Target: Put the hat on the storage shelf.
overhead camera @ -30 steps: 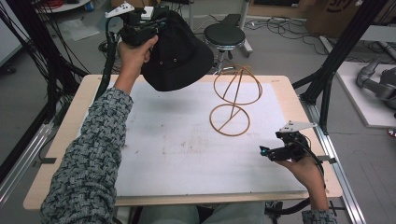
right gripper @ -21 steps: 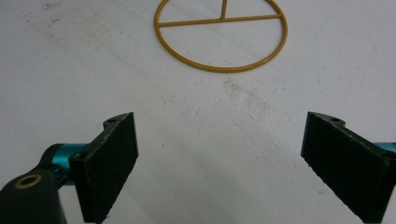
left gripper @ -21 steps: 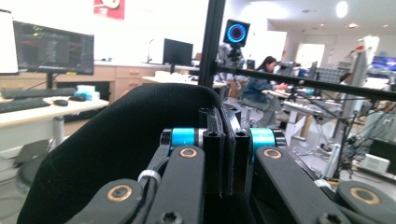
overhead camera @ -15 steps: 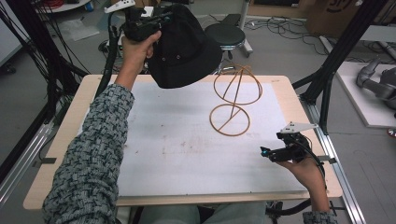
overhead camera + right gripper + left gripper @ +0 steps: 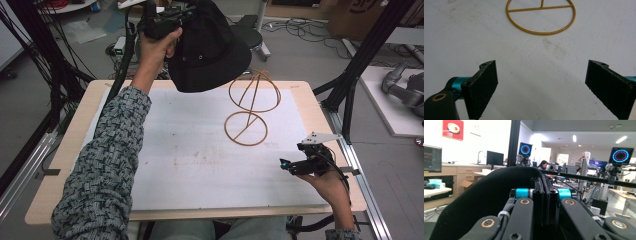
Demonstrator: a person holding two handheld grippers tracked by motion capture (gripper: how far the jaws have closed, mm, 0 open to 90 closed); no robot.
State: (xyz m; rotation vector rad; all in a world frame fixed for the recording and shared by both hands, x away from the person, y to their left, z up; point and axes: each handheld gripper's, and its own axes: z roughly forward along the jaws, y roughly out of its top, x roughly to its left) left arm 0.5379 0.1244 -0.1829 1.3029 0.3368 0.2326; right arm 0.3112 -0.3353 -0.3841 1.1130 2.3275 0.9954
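A black hat (image 5: 210, 47) hangs in the air above the table's far edge, with my left gripper (image 5: 172, 20) shut on its brim. In the left gripper view the hat's black fabric (image 5: 486, 195) is pinched between the closed pads (image 5: 545, 202). A gold wire stand (image 5: 250, 107), with a flat ring base and an upright hoop, sits on the white mat to the hat's right. My right gripper (image 5: 290, 166) rests low near the table's right edge, its jaws wide apart around nothing. In the right gripper view the stand's ring base (image 5: 540, 18) lies ahead of the open pads (image 5: 484, 85).
The white mat (image 5: 165, 160) covers most of the wooden table (image 5: 60, 165). Black frame posts stand at the left and right sides. A stool (image 5: 247, 35), cables and boxes are on the floor beyond the far edge.
My left gripper has lifted the hat a little and carried it right, toward the wire stand. The right gripper has stayed put.
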